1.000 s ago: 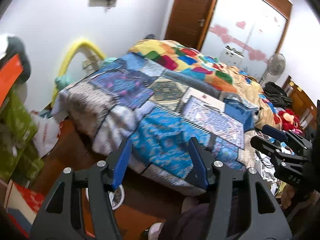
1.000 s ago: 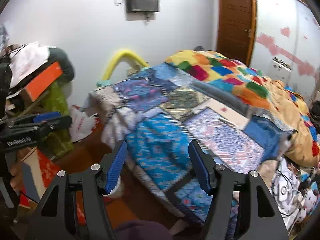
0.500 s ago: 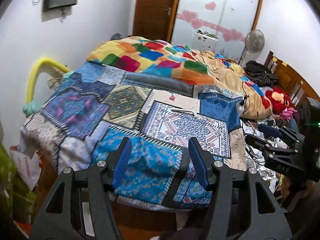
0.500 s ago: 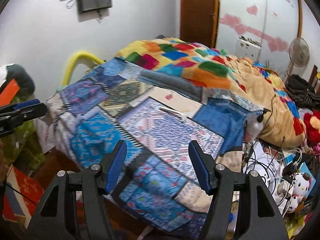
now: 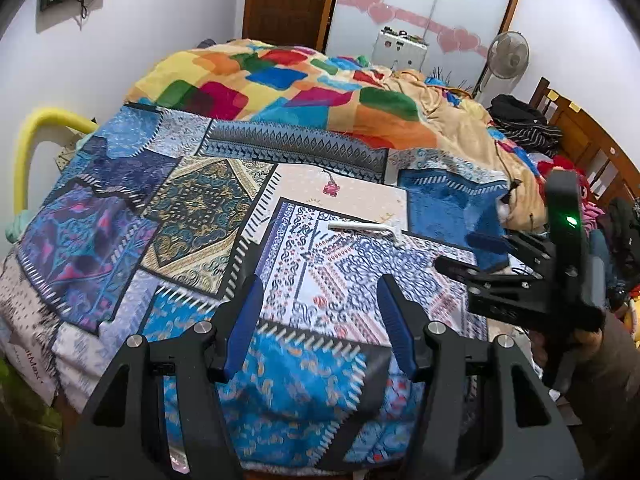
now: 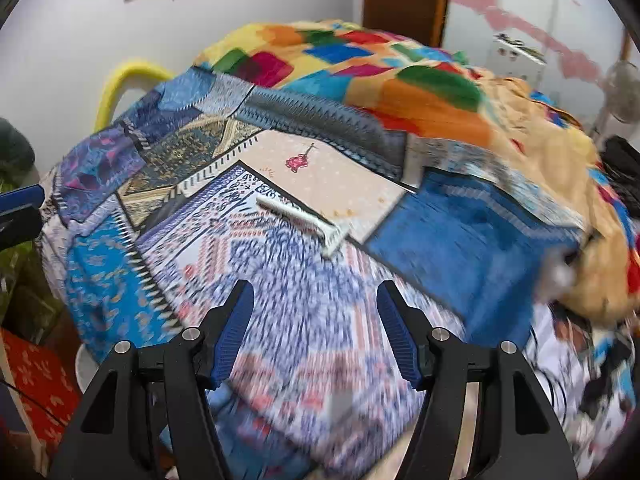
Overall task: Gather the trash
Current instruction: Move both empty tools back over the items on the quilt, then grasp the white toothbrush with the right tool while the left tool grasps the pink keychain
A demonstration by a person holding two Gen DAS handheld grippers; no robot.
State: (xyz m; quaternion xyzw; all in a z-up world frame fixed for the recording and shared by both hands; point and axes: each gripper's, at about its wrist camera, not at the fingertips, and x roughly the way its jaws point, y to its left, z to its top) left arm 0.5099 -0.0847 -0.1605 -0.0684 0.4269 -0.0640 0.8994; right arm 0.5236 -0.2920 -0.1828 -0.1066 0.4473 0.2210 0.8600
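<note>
On the patterned bedspread [image 5: 304, 280], a white disposable razor [image 6: 301, 219] waits.
It lies crosswise, head to the right, farther in than both tools; right gripper [image 6: 316, 334] and left gripper [image 5: 320, 326] gape with nothing between, the right seeming nearer.

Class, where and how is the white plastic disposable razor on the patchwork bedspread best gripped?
Probably grip the white plastic disposable razor mid-handle, coming from above with fingers across it: the handle is long, thin and lies flat on the patchwork bedspread; the wider head seems awkward.
</note>
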